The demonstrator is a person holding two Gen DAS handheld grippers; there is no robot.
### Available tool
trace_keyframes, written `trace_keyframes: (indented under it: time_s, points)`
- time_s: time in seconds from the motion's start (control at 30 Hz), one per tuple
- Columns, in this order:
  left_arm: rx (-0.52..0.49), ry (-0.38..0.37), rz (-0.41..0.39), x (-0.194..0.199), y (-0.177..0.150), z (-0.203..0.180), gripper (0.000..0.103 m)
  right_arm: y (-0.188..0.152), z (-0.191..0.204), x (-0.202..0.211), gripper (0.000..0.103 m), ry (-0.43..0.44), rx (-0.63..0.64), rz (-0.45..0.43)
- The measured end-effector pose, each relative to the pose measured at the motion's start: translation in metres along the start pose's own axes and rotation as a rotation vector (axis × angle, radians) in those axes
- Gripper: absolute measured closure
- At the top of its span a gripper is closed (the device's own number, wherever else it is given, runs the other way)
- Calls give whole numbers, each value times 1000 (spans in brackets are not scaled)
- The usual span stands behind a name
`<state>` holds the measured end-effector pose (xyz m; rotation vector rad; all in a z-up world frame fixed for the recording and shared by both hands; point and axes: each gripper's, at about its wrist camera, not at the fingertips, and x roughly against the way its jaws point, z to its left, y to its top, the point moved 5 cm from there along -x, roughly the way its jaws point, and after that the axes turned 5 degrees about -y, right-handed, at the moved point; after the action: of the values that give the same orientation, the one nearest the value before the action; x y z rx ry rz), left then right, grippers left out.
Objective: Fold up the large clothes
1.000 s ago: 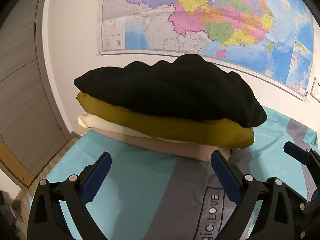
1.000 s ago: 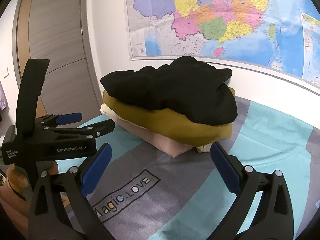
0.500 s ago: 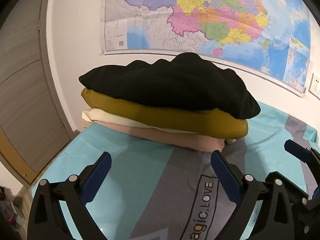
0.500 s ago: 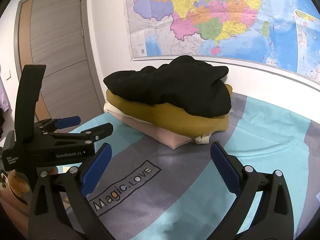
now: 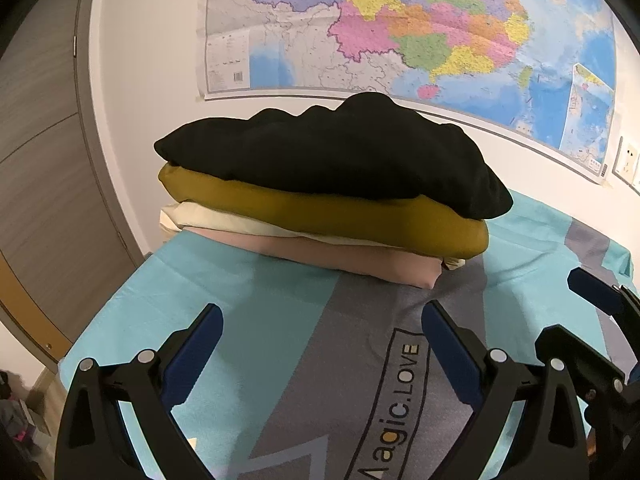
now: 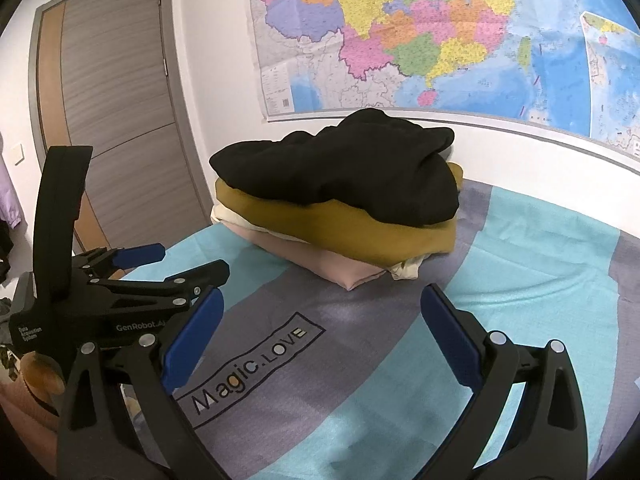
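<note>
Left wrist view: the left tongs hang released, blue pads spread wide and gripping nothing, above a bed sheet in teal and grey printed with "Magic.LOVE". The right tongs are likewise released and empty over the same sheet, and the left tongs show at the left of the right wrist view, just beside them. Beyond both pairs, near the far end of the bed, sits a stack of folded clothes: a black garment on top, a mustard garment under it, then a cream garment and a pink garment at the bottom resting on the sheet. Behind the stack a coloured wall map covers the white wall, with a grey door at the left
</note>
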<state>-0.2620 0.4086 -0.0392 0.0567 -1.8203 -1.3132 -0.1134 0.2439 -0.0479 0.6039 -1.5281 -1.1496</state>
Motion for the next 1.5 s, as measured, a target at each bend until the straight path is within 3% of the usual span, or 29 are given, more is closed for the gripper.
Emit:
trace_keyframes:
  time_s: [1.5]
  points:
    - [-1,-2,19,-5,-1,3,7,-3,5,-4,6,28,-1,23]
